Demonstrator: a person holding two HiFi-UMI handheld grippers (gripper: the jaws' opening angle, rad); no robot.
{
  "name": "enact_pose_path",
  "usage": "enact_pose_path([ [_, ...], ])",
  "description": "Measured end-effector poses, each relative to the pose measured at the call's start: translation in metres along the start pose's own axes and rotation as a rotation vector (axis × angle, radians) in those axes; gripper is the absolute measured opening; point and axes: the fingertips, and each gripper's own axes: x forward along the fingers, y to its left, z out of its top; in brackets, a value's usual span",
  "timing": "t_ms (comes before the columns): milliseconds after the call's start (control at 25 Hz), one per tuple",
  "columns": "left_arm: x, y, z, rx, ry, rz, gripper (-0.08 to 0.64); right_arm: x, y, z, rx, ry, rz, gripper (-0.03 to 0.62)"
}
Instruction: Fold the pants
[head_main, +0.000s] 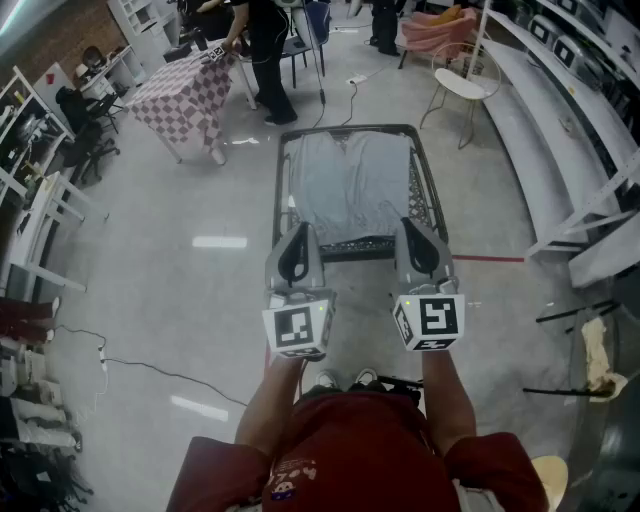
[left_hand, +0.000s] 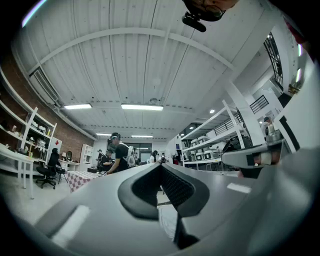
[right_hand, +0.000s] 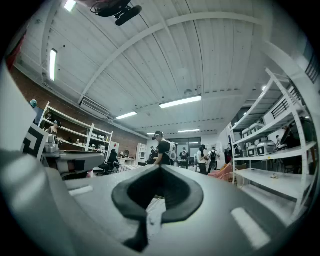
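Two hand-held grippers are held side by side above the floor. The left hand-held gripper (head_main: 298, 232) has its jaws pressed together with nothing between them, and so does the right hand-held gripper (head_main: 416, 228). One pair of grey pants (head_main: 355, 180) lies spread flat on one black-framed bench (head_main: 281, 180) at 12 o'clock, just beyond the jaw tips and untouched. A second bench (head_main: 190, 95) with a checked cloth stands at 10 o'clock with one person (head_main: 265, 60) beside it. One white chair (head_main: 460, 85) stands at 1 o'clock.
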Motion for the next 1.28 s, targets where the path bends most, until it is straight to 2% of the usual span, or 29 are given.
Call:
enact_pose_path([
  [200, 0.007, -0.024, -0.001, 0.001, -0.001, 0.029, 0.005, -0.007, -0.03, -0.001, 0.005, -0.007, 0.006, 0.0],
  [640, -0.002, -0.043, 0.002, 0.036, -0.004, 0.034, 0.005, -0.024, -0.039, -0.008, 0.014, -0.002, 0.01, 0.001],
  [720, -0.004, -0.046, 0.001, 0.021, -0.012, 0.036, 0.005, -0.025, -0.038, -0.012, 0.003, 0.0, 0.015, 0.002],
  [920, -0.004, -0.033, -0.001, 0.015, 0.004, 0.047, 0.005, -0.019, -0.027, -0.014, -0.019, 0.004, 0.028, 0.002],
  [1080, 0.009, -0.022, -0.016, 0.014, 0.0, 0.054, 0.005, -0.003, -0.03, -0.027, -0.02, 0.021, 0.028, 0.002],
  [1280, 0.016, 0.022, -0.033, -0.004, -0.001, 0.061, 0.005, 0.026, 0.0, -0.037, -0.029, 0.03, 0.023, 0.002],
])
